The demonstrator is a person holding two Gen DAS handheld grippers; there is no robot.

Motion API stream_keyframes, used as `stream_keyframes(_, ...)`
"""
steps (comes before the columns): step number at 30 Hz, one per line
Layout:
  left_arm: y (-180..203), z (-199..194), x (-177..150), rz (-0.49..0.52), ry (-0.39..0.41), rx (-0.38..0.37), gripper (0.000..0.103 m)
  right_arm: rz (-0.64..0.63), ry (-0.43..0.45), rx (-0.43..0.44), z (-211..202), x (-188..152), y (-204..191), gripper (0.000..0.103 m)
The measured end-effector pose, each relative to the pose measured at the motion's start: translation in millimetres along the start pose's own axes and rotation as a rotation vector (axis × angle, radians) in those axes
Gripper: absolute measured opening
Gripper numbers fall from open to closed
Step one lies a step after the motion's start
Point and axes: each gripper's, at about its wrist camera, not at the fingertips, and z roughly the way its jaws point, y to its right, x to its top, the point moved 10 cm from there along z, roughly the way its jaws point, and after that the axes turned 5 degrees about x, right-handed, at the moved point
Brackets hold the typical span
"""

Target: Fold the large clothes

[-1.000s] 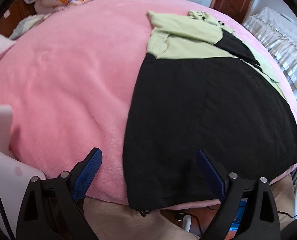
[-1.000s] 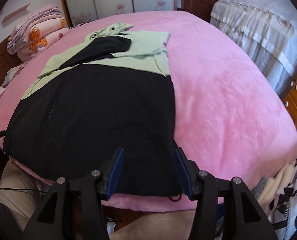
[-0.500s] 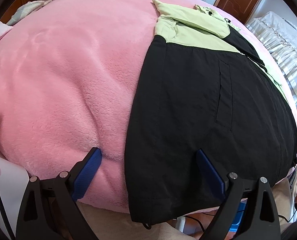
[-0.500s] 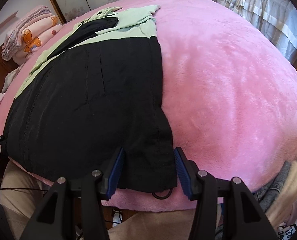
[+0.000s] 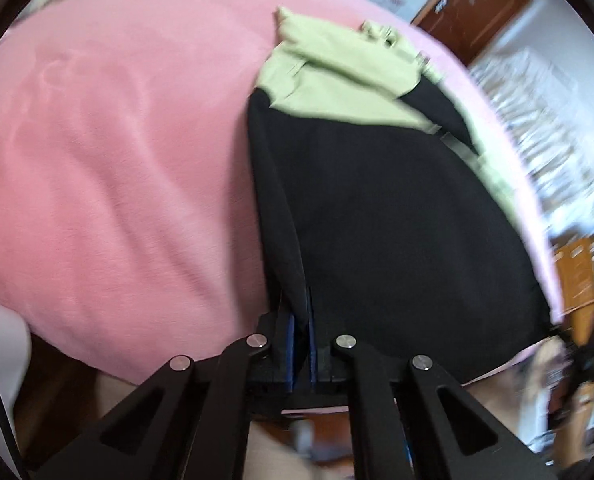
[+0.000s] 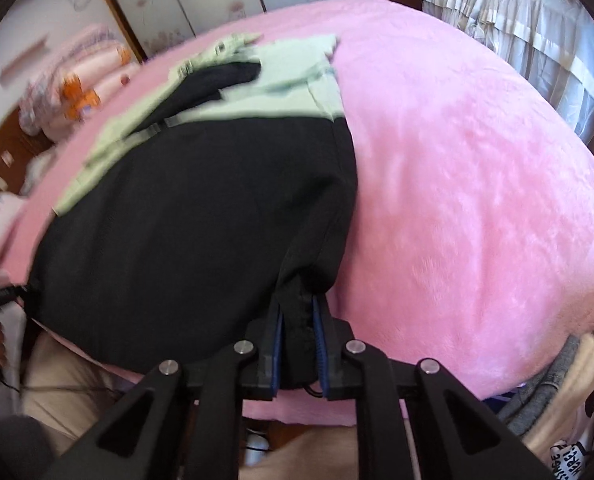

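Pink plush bedding stretched away ahead of both my claws, with the black and green jacket lying flat on it, its hem nearest me and its green shoulders at the far end. My left claw was pressed together on the hem's left corner, black cloth bunched between the blue pads. My right claw was closing on the right corner, a thick wad of hem already squeezed between its pads. Both pointed steeply down over the bed's near edge. I judged this the grasping step of a bottom-to-top fold. Next I would need to lift both corners evenly and carry them forward towards the green shoulders, keeping the hem taut.
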Motion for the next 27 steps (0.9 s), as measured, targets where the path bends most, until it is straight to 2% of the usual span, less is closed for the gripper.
stream_keyframes(2, 7, -9, 15, -0.064, 0.022, -0.062, 0.003, 0.042, 0.040, 0.056, -10, 20, -5, 0.012)
stream_keyframes(5, 8, -22, 54, -0.216, 0.091, -0.158, 0.003, 0.106, 0.110, 0.131, -21, 60, -11, 0.011)
stream_keyframes(7, 5, -26, 80, -0.289, 0.145, -0.194, 0.002, 0.150, 0.141, 0.163, -22, 84, -11, 0.011)
stream_keyframes(9, -2, -27, 109, -0.337, 0.200, -0.181, 0.002, 0.196, 0.168, 0.173, -16, 114, -8, 0.010)
stream_keyframes(14, -23, 5, 165, -0.442, 0.207, -0.117, 0.002, 0.309, 0.152, 0.174, 27, 170, 8, 0.003)
stream_keyframes(15, -25, 10, 171, -0.451, 0.206, -0.108, 0.002, 0.330, 0.149, 0.162, 37, 179, 11, 0.000)
stream_keyframes(18, -34, 31, 185, -0.434, 0.196, -0.030, 0.002, 0.343, 0.125, 0.110, 66, 200, 24, 0.000)
stream_keyframes(22, -31, 64, 186, -0.332, 0.125, 0.060, 0.002, 0.272, 0.065, 0.036, 92, 207, 27, 0.000)
stream_keyframes(27, -19, 82, 173, -0.242, 0.077, 0.072, 0.002, 0.154, 0.016, -0.002, 103, 194, 17, 0.000)
